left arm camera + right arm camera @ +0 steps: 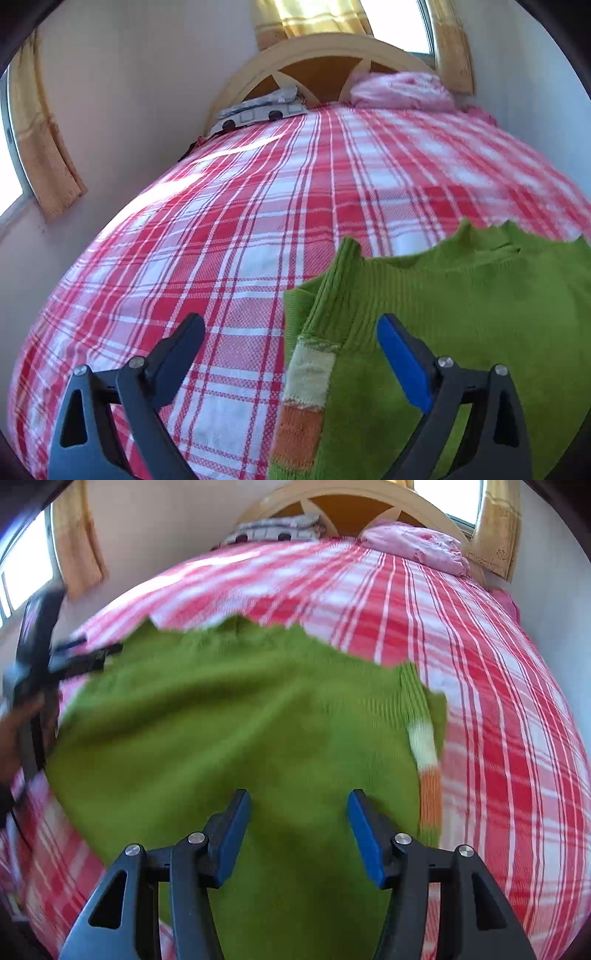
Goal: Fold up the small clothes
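A small green knitted sweater (461,314) lies spread on the red and white checked bedspread (221,229). It has a sleeve with cream and orange stripes (306,398). My left gripper (291,332) is open, hovering over the sweater's left edge and striped sleeve, holding nothing. In the right wrist view the sweater (240,720) fills the middle and the striped sleeve (428,768) lies along its right edge. My right gripper (299,805) is open over the sweater's near part, holding nothing. The left gripper (74,657) shows at the sweater's far left, blurred.
A pink pillow (402,90) and a grey patterned folded cloth (258,110) lie by the wooden headboard (314,48). The wall runs along the bed's left side, with curtained windows (40,147). The bedspread (498,701) extends right of the sweater.
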`<action>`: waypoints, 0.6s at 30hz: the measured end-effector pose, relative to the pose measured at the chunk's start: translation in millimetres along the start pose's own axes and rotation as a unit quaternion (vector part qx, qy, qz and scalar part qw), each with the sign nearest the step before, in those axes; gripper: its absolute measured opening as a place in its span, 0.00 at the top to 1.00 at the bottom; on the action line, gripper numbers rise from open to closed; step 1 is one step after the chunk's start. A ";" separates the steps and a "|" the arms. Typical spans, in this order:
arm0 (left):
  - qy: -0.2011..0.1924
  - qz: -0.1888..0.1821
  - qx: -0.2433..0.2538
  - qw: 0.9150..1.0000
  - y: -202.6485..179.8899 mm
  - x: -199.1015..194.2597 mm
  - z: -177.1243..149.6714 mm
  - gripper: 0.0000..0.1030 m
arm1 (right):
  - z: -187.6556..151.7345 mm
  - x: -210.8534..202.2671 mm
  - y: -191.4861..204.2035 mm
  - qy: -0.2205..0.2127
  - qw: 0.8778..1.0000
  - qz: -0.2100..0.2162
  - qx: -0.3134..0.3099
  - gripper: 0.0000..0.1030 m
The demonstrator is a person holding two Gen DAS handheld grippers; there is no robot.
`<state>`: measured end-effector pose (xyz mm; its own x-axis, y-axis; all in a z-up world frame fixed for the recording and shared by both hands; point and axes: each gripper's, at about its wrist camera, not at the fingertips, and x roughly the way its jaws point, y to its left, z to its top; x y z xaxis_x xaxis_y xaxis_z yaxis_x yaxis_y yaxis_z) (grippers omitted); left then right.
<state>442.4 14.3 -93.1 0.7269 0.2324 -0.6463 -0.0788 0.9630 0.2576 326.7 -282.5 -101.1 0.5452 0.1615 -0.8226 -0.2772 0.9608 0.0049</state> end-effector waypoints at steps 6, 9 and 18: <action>0.061 0.030 -0.038 0.997 19.5 43.2 5.7 0.00 | -20.0 -12.8 1.1 0.004 1.000 -0.010 -0.011 0.45; 0.066 0.027 -0.048 0.996 22.7 48.1 6.7 0.00 | 0.0 -26.9 1.1 -0.039 0.999 0.000 0.003 0.45; 0.027 -0.009 -0.119 0.992 56.4 2.9 -10.9 0.00 | 40.3 36.6 -44.0 -0.010 0.998 -0.035 0.056 0.45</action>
<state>432.7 70.7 -88.3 0.6919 0.2159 -0.6889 -0.2303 0.9704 0.0729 390.7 -309.8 -108.5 0.5766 0.0968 -0.8113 -0.1481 0.9889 0.0128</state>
